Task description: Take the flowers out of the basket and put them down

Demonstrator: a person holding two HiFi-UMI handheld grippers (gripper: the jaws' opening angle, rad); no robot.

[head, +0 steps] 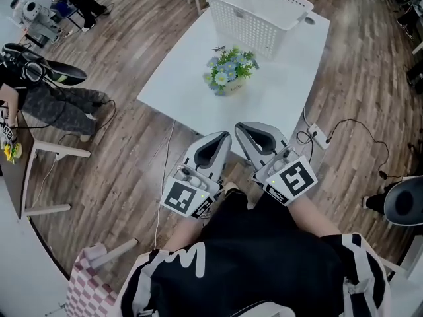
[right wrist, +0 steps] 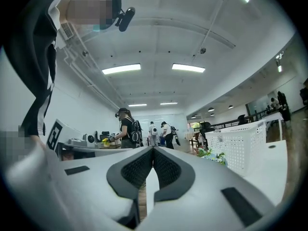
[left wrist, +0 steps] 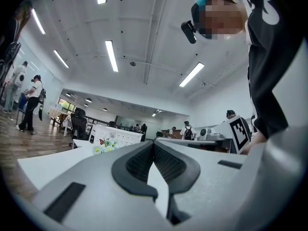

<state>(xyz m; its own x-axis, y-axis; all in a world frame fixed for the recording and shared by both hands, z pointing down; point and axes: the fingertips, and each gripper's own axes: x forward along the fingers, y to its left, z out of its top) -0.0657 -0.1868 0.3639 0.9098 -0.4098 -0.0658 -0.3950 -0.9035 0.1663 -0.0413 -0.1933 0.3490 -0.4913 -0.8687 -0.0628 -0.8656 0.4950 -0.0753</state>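
A small bunch of blue, white and yellow flowers [head: 230, 71] stands on the white table [head: 198, 91], outside and just in front of the white lattice basket [head: 259, 12] at the table's far end. Both grippers hover side by side off the table's near edge, well short of the flowers. My left gripper [head: 225, 136] has its jaws together and empty, tips meeting [left wrist: 154, 143]. My right gripper [head: 239, 125] is likewise shut on nothing [right wrist: 153, 149]. The flowers [left wrist: 107, 146] [right wrist: 211, 155] and the basket [left wrist: 118, 138] [right wrist: 243, 143] show low in both gripper views.
A cable and power strip [head: 316, 136] lie on the wooden floor at the table's right. A black round stool [head: 404, 203] stands at the far right, and a seated person [head: 53, 101] at the left. Other people stand at desks in the background [right wrist: 126, 129].
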